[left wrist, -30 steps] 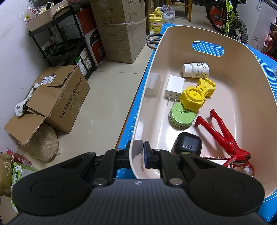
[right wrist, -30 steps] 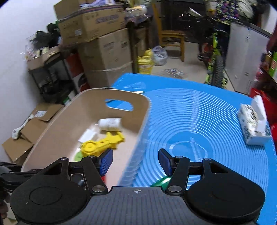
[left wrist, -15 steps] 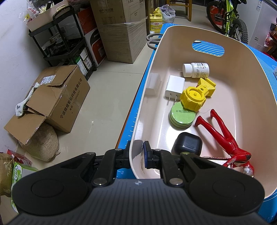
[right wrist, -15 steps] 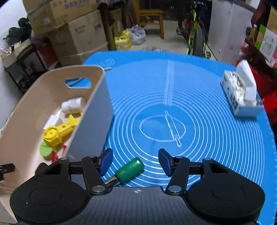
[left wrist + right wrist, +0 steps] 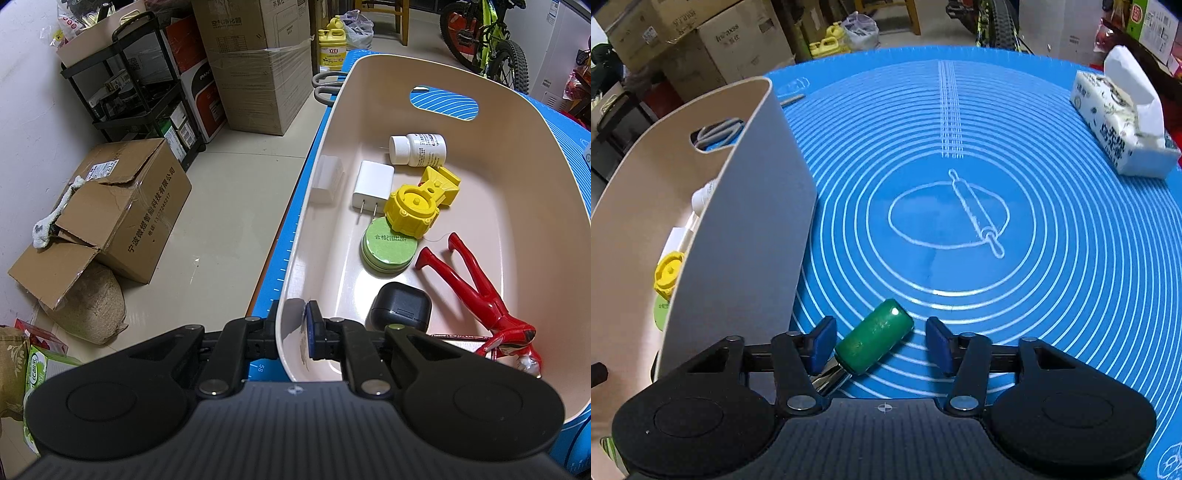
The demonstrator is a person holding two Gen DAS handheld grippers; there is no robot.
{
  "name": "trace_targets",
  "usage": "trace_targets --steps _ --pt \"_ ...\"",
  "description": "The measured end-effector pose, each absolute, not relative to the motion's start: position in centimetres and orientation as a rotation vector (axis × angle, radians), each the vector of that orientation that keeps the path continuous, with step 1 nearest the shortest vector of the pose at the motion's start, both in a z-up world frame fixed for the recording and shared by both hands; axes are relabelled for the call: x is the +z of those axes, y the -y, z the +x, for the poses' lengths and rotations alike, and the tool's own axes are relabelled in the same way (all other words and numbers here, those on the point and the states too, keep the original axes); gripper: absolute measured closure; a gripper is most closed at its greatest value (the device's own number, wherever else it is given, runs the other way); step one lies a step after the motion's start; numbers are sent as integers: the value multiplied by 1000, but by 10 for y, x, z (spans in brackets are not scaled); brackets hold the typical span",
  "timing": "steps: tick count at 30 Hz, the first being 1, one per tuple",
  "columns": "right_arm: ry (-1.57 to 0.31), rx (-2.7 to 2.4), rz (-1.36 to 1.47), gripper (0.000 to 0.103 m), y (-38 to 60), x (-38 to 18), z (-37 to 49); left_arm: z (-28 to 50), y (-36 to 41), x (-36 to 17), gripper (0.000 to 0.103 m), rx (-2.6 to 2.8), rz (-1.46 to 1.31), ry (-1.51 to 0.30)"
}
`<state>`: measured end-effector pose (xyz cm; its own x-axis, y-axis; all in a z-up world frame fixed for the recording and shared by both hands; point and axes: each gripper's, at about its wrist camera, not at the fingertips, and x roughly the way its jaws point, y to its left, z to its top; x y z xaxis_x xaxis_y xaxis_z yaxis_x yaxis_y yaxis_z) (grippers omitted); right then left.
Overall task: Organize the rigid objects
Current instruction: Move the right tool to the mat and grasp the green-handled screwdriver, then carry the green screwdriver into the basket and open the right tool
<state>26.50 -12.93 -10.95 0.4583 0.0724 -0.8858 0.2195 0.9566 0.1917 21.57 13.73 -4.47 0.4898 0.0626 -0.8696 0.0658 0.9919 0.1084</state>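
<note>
Closer now, the right tool [image 5: 881,345] straddles the green-handled screwdriver [image 5: 873,341] on the desk mat [image 5: 1052,266], jaws wide apart; left tool [image 5: 291,330] stays clamped on the bin [image 5: 535,177] wall.

This looks like a home storage room or garage. Stacked cardboard boxes [image 5: 255,62], a black metal shelf [image 5: 136,92] and a bicycle [image 5: 487,40] stand on the tiled floor [image 5: 229,206]. A blue baking mat [image 5: 997,184] covers the desk.
</note>
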Motion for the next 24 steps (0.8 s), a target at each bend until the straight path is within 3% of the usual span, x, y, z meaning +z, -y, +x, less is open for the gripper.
trace_targets --steps 9,11,24 --pt "-1084 -85 320 56 119 -112 262 216 -137 -45 88 -1 134 -1060" --pt "-1086 -78 311 64 115 -114 263 216 -137 -45 88 -1 134 -1060" --pt "-1076 -70 229 70 104 -117 263 216 -137 -45 88 -2 134 -1060"
